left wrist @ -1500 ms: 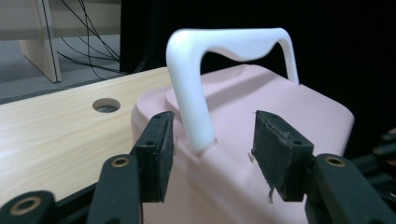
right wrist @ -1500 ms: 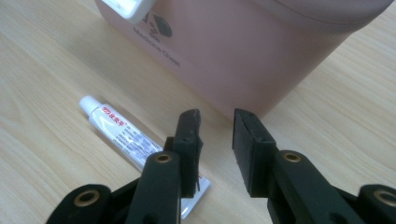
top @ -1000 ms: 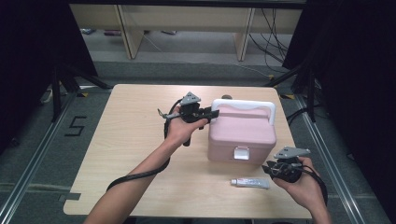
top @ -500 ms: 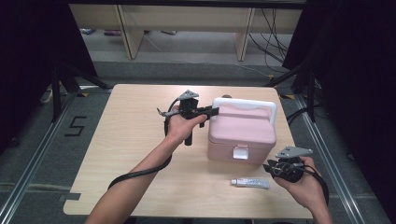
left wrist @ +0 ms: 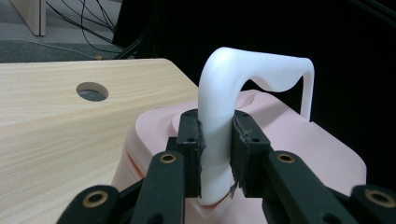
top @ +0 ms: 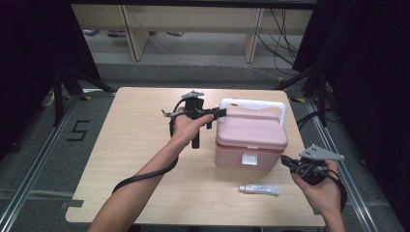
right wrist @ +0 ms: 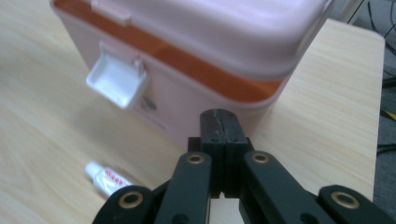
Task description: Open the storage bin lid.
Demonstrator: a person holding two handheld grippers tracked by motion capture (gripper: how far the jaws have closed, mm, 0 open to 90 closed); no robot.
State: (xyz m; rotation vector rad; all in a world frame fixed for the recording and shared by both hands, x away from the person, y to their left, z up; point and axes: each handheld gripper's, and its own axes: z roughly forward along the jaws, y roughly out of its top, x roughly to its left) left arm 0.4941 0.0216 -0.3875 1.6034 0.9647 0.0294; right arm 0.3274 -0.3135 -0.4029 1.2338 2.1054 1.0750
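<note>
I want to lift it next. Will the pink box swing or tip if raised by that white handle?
The left gripper grips the white handle near one end, so the pink box would probably tilt. Its white latch hangs open, so the lid may lift instead.

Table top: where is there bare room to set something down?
The table is bare left of the left gripper, and along the far edge behind the pink box. It is crowded front right, where the small tube and right gripper sit close to the box.

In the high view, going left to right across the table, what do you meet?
left gripper clamped on the white handle → pink box → tube lying in front of it → right gripper.
</note>
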